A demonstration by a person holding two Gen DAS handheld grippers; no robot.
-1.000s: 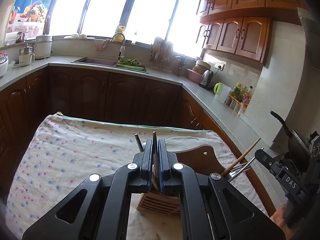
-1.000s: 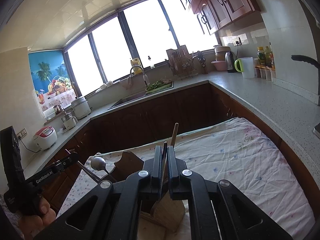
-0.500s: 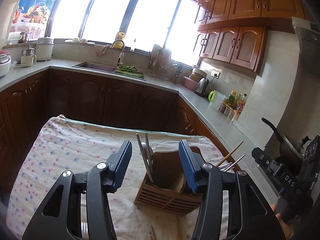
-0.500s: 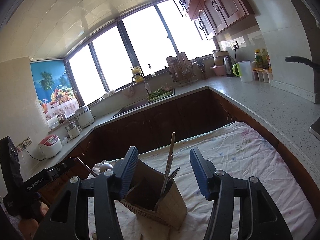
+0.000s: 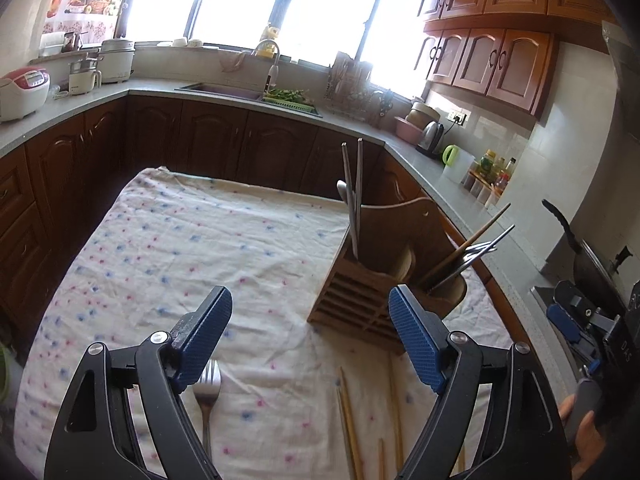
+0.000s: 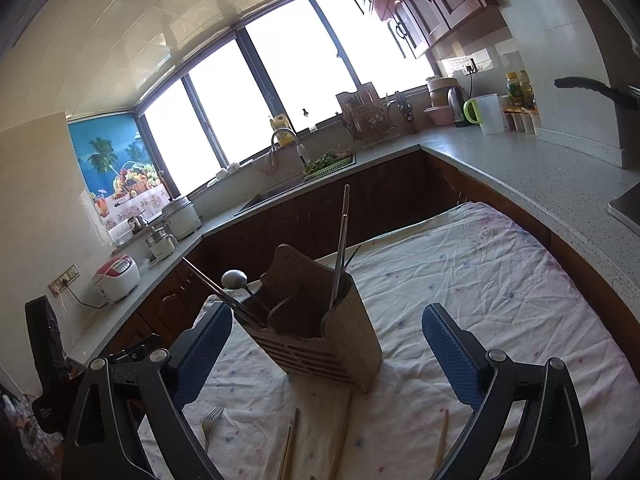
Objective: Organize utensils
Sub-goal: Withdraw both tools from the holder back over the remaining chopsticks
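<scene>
1. The slatted wooden utensil holder (image 5: 372, 292) stands upright on the cloth-covered counter (image 5: 180, 240), right of centre in the left wrist view and at the centre of the right wrist view (image 6: 320, 336).
2. Two grey metal chopsticks (image 5: 354, 196) stand nearly upright in its left compartment, beside a metal spoon (image 5: 342, 190) whose bowl shows just behind them.
3. A brown wooden chopstick (image 5: 472, 238) and slim metal utensils (image 5: 480, 250) lean out to the right from the holder's right compartment.
4. In the right wrist view, the same spoon (image 6: 234, 279) pokes out at the holder's left, and a long wooden chopstick (image 6: 341, 248) rises from its right side.
5. A silver metal fork (image 5: 207, 394) lies flat on the white cloth with pink and blue dots, at the lower left of the left wrist view, tines pointing up the frame.
6. Loose wooden chopsticks (image 5: 348, 420) lie on the cloth at the lower centre, near the holder's front.
7. The left hand-held gripper (image 5: 310, 340) has its blue-padded jaws spread wide and holds nothing; the fork sits just beside its left pad.
8. The right hand-held gripper (image 6: 326, 356) is likewise spread wide and empty, its pads flanking the holder without touching it.
9. Beyond, a grey kitchen worktop (image 5: 360, 120) wraps around dark wooden cabinets under bright windows.
</scene>
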